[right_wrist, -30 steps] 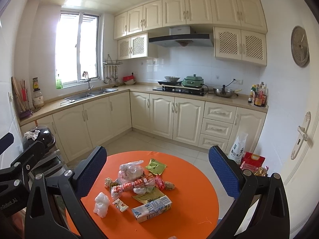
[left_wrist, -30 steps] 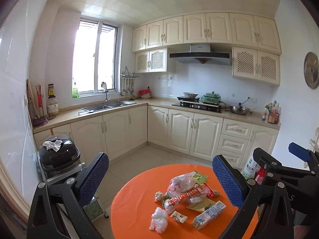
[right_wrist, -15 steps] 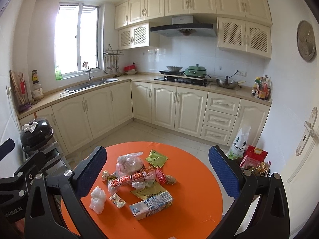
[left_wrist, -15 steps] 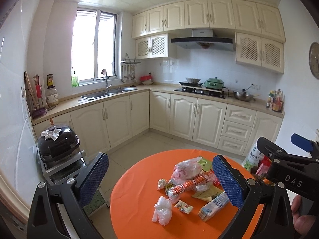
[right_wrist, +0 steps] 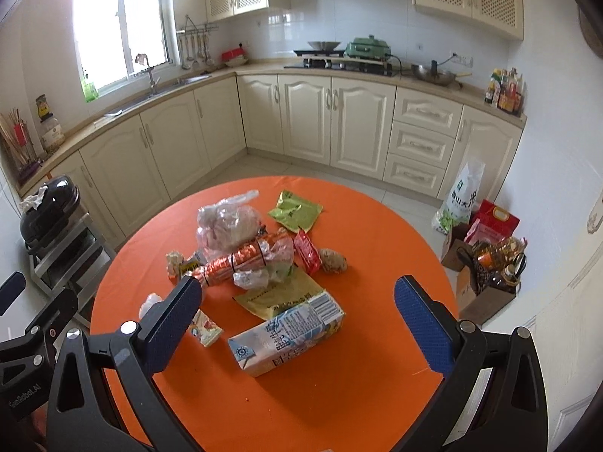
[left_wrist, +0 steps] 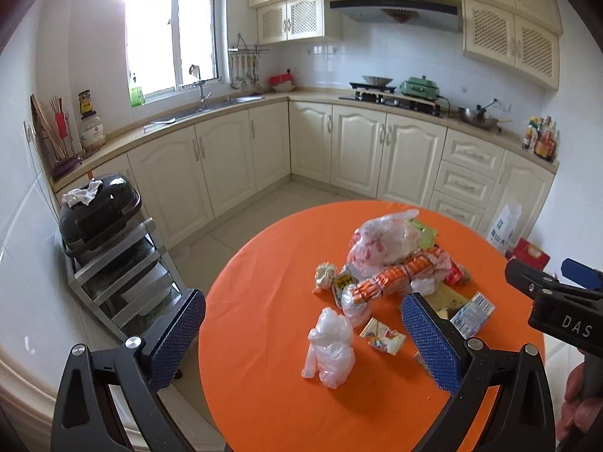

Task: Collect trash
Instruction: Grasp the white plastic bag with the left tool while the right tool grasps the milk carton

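A pile of trash lies on a round orange table (left_wrist: pixel 264 395) (right_wrist: pixel 377 226). It holds a white crumpled plastic bag (left_wrist: pixel 331 350), a clear bag with pink contents (left_wrist: pixel 384 241) (right_wrist: pixel 228 222), an orange wrapped tube (left_wrist: pixel 392 282) (right_wrist: pixel 245 260), a milk carton (right_wrist: pixel 288 331) (left_wrist: pixel 471 312), a green packet (right_wrist: pixel 296 211), a red wrapper (right_wrist: pixel 307 252) and a small sachet (left_wrist: pixel 382 335). My left gripper (left_wrist: pixel 303 342) is open above the table's near edge, with the white bag between its fingers. My right gripper (right_wrist: pixel 299 331) is open over the milk carton.
Kitchen cabinets and a counter with sink and stove run along the back. A black appliance (left_wrist: pixel 98 211) on a metal rack stands left of the table. Bags and boxes (right_wrist: pixel 486 256) sit on the floor at the right.
Both grippers have tilted down and moved forward toward the table, so the trash looks larger and closer. Both stay open and empty.
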`<action>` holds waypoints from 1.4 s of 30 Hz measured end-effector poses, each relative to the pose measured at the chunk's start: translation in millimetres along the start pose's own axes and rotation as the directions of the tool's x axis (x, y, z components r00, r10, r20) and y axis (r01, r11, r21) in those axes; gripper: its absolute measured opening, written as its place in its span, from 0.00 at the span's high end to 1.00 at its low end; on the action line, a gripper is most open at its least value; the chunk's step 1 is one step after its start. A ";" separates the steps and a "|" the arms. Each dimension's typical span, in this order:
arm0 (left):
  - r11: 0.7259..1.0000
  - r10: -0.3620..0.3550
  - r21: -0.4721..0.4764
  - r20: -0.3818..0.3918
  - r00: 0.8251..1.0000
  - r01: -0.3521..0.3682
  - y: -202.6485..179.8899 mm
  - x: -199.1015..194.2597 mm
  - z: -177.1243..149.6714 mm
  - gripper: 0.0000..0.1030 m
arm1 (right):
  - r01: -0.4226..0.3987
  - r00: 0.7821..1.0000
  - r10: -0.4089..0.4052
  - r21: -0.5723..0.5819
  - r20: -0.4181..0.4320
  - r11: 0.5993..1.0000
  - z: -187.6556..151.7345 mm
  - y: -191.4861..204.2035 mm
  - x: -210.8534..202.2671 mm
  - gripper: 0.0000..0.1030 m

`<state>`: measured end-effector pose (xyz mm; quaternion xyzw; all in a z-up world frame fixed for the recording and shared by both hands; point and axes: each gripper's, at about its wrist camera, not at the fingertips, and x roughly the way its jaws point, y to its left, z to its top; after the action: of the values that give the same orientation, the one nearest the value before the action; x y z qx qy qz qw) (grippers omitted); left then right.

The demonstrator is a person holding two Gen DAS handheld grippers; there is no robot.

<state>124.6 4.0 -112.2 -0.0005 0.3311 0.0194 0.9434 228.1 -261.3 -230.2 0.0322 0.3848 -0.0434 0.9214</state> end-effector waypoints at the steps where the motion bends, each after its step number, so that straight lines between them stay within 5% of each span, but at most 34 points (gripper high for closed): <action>1: 1.000 0.000 0.002 -0.024 1.000 0.000 0.9 9.0 -3.6 0.01 | 0.000 1.000 0.000 0.005 -0.027 1.000 -4.2 -0.8 8.7 0.00; 11: 0.998 0.017 0.062 -0.161 0.987 -0.007 0.0 87.9 -23.9 0.01 | -0.008 0.970 0.036 0.117 -0.239 0.993 -39.6 -4.5 76.5 0.00; 19: 0.996 0.018 0.089 -0.209 0.978 0.001 2.2 131.2 -29.5 0.01 | 0.026 0.955 0.027 0.172 -0.296 0.985 -42.7 2.5 104.0 0.02; 26: 0.994 -0.002 0.109 -0.239 0.971 0.029 -5.3 160.6 -30.2 0.03 | 0.019 0.945 0.047 0.198 -0.323 0.980 -47.8 -5.8 119.0 0.17; 32: 0.994 -0.055 0.078 -0.294 0.954 0.081 -3.2 181.2 -40.8 0.35 | 0.010 0.942 0.038 0.141 -0.334 0.990 -51.7 -15.0 110.9 0.34; 39: 0.992 -0.085 0.061 -0.290 0.953 0.107 2.9 186.2 -42.1 0.53 | 0.050 0.940 -0.026 0.061 -0.340 0.997 -50.9 -12.6 120.7 0.41; 42: 0.992 -0.097 0.046 -0.289 0.952 0.115 7.1 184.3 -41.2 0.59 | 0.050 0.945 -0.034 0.043 -0.325 0.998 -54.1 -16.7 119.0 0.56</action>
<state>242.3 17.2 -259.4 0.0082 0.4641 -0.0417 0.8848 271.4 -279.4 -353.3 0.0538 0.5305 -0.0667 0.8433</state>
